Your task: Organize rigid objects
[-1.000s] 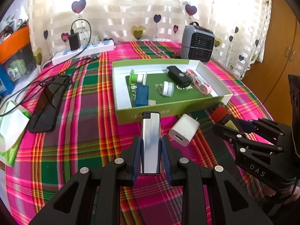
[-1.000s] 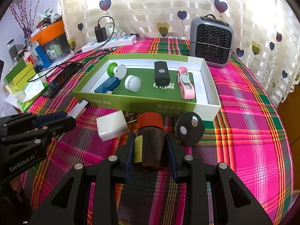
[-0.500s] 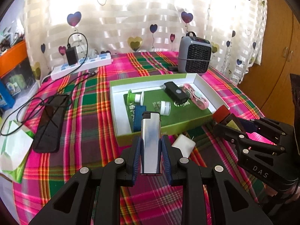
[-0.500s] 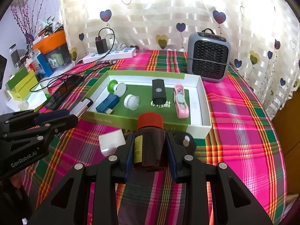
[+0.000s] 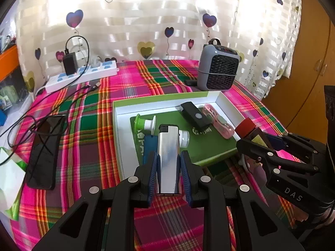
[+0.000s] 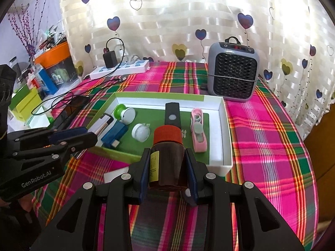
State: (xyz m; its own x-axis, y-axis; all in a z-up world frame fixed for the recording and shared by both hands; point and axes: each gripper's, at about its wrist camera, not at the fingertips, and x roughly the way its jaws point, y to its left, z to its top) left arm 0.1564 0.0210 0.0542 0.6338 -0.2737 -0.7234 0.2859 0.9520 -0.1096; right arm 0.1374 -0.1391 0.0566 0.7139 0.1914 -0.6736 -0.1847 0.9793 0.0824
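Observation:
My left gripper [image 5: 168,156] is shut on a silver lighter [image 5: 168,144] with a black top, held upright over the near edge of the green and white box [image 5: 117,125]. My right gripper [image 6: 167,154] is shut on a brown bottle [image 6: 167,159] with a red cap, held above the box's front wall [image 6: 227,163]. Inside the box lie a green and white spool [image 6: 123,113], a blue piece [image 6: 115,135], a white round cap [image 6: 141,132], a black remote [image 6: 172,115] and a pink clip [image 6: 199,129]. A white charger [image 6: 116,173] lies on the cloth, half hidden.
A grey heater [image 5: 217,71] stands behind the box. At the back left lies a white power strip [image 5: 83,76] with a black adapter, and cables run to a dark phone [image 5: 45,152]. A wooden cabinet [image 5: 309,62] stands on the right. Clutter fills the left side [image 6: 41,79].
Both grippers have risen and moved forward towards the box, each keeping its grip. The white charger and a black round piece have slipped mostly out of sight beneath them.

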